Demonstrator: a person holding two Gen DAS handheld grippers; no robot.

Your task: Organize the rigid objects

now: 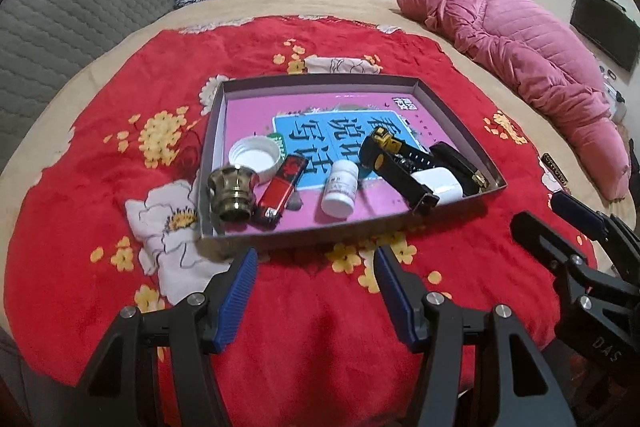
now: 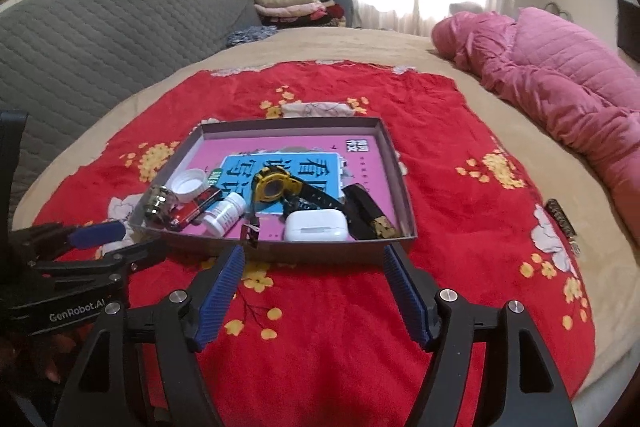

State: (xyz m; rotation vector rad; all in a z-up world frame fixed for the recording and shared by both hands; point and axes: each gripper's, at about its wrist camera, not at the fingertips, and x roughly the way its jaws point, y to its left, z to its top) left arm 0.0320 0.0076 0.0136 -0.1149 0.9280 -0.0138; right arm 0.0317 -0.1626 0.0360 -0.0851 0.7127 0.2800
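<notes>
A shallow grey box tray [image 1: 352,233] [image 2: 320,251] lies on the red flowered blanket, lined with a pink and blue book. In it lie a white cap [image 1: 256,157], a brass holder [image 1: 232,193], a red lighter [image 1: 280,189], a white pill bottle [image 1: 340,189] [image 2: 224,213], a yellow and black watch [image 1: 394,157] [image 2: 276,185], a white earbud case [image 1: 436,183] [image 2: 316,225] and a black case [image 2: 366,213]. My left gripper [image 1: 316,255] is open and empty just in front of the tray. My right gripper [image 2: 314,253] is open and empty at the tray's near wall.
A small dark patterned object [image 2: 562,221] [image 1: 554,169] lies on the blanket right of the tray. A pink quilt [image 2: 560,83] lies at the bed's right side, a grey padded headboard [image 2: 100,27] at the left. Folded clothes [image 2: 296,5] are stacked behind.
</notes>
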